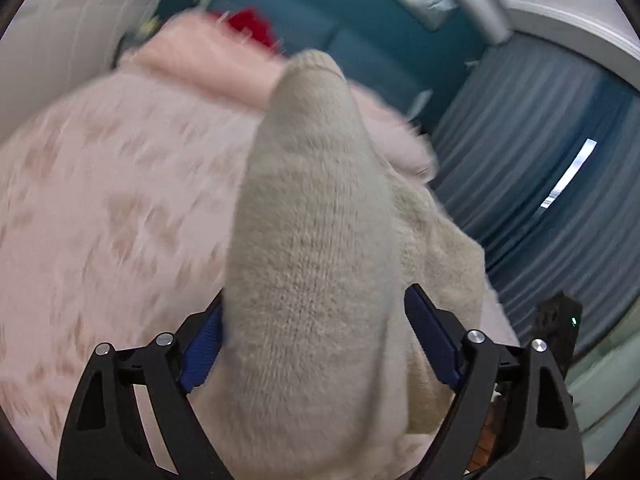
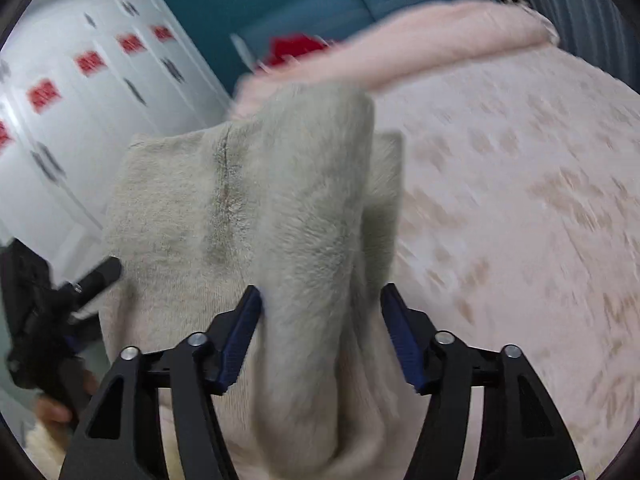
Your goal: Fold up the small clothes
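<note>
A cream knitted garment (image 1: 312, 240) hangs in the air over a bed, held by both grippers. My left gripper (image 1: 316, 304) has its blue-padded fingers (image 1: 432, 332) closed on a thick bunch of the knit, which drapes forward over the jaws. My right gripper (image 2: 320, 300) grips another fold of the same garment (image 2: 288, 200), with a seam line showing on the cloth. The left gripper also shows in the right wrist view (image 2: 48, 312), at the left edge beside the cloth. The right gripper's body shows in the left wrist view (image 1: 560, 320).
The bed has a pale pink patterned cover (image 2: 520, 220) with a fluffy pink blanket (image 2: 440, 40) and a red item (image 2: 296, 48) at the far end. A teal wall (image 1: 360, 20), blue curtains (image 1: 540, 168) and a white cabinet (image 2: 80, 100) stand around it.
</note>
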Available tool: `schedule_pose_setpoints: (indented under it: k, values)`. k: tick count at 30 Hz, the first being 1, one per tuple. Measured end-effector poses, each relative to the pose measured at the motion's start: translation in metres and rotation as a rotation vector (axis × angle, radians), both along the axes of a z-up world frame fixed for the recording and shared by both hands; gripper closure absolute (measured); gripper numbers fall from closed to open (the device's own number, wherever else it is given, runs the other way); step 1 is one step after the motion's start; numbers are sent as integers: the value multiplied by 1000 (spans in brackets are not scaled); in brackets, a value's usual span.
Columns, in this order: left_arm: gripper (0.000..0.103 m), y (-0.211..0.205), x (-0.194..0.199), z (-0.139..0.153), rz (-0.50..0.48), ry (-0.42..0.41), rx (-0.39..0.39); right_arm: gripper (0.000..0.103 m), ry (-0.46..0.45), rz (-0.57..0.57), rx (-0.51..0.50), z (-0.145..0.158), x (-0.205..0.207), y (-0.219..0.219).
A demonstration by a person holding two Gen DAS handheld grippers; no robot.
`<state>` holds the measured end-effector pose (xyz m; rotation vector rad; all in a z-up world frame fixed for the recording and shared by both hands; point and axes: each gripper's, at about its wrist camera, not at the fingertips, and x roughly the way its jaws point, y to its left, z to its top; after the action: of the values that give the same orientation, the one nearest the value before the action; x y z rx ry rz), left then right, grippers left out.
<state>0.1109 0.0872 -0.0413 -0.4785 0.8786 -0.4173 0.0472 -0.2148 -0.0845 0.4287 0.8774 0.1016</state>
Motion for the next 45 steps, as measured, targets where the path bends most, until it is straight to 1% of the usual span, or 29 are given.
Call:
schedule_pose_setpoints:
  k: [1, 2, 4, 5, 7, 11, 13, 14, 15, 16, 17, 18, 19, 20, 21, 23, 25, 27, 30, 32, 33, 34, 35, 36, 38, 40, 42, 43, 45]
  values:
    - [36, 11, 2, -35, 46, 125, -33, 67, 96, -13, -5, -31, -5, -5]
    - [37, 23, -3, -58, 74, 191, -105, 66, 131, -11, 44, -48, -13, -12]
    - [31, 42, -17, -67, 131, 160, -191, 54, 115, -37, 129, -58, -28, -28]
    - [22, 47, -19, -63, 151, 142, -191, 39, 112, -42, 137, -58, -28, -32]
    - [13, 48, -14, -58, 153, 115, -202, 37, 95, -37, 157, -55, -19, -34]
    - [7, 29, 10, -67, 108, 141, -133, 27, 153, 26, 269, -67, 27, -18]
    - [6, 22, 19, -76, 118, 131, -58, 27, 204, 41, 302, -80, 45, 4]
    - [6, 21, 22, -81, 113, 132, -38, 22, 234, 38, 324, -89, 49, 11]
    - [6, 22, 27, -90, 114, 154, -32, 14, 260, 25, 353, -101, 56, 15]
    - [6, 24, 32, -102, 132, 202, -35, 14, 248, 2, 375, -106, 61, 17]
    - [6, 28, 36, -117, 150, 262, -74, 15, 231, -10, 368, -103, 66, 20]
    - [5, 32, 38, -129, 168, 302, -137, 33, 241, 0, 346, -100, 73, 26]
    - [5, 35, 37, -131, 196, 292, -166, 45, 253, 27, 327, -96, 81, 33]
    - [10, 33, 37, -127, 187, 277, -166, 62, 257, 56, 314, -88, 89, 39]
    - [29, 27, 39, -120, 144, 264, -173, 66, 236, 69, 272, -74, 92, 44]
    - [40, 17, 39, -98, 111, 215, -164, 68, 112, 111, 201, -31, 91, 50]
    - [42, 9, 37, -74, 64, 145, -181, 67, 3, 133, 141, 12, 86, 53]
    - [39, 2, 34, -59, 50, 86, -169, 60, -40, 125, 65, 32, 82, 47]
    - [28, -11, 42, -76, 59, 99, -57, 48, 54, 75, -20, -4, 95, 24]
    - [28, -18, 50, -106, 69, 166, 46, 51, 219, 4, -71, -55, 94, -1]
    - [21, -15, 50, -116, 65, 183, 13, 51, 256, -50, -54, -67, 88, -16]
    - [21, -10, 46, -118, 77, 195, -35, 51, 207, -82, 41, -62, 76, -29]
    - [22, -5, 42, -115, 109, 195, -43, 53, 171, -121, 59, -51, 63, -35]
    - [23, 0, 36, -107, 136, 178, -45, 57, 136, -139, 22, -34, 53, -33]
    - [23, 7, 22, -87, 164, 136, -62, 70, 68, -40, -3, -6, 41, -13]
    - [23, 6, 7, -65, 152, 91, -110, 77, 20, 89, -41, 11, 31, 19]
    - [17, -7, -7, -51, 118, 56, -114, 92, 14, 210, -165, 9, 27, 51]
    - [17, -17, -11, -49, 88, 53, -100, 94, 25, 234, -263, -1, 26, 62]
    - [16, -40, -12, -58, 10, 71, -34, 103, 113, 199, -382, -38, 33, 58]
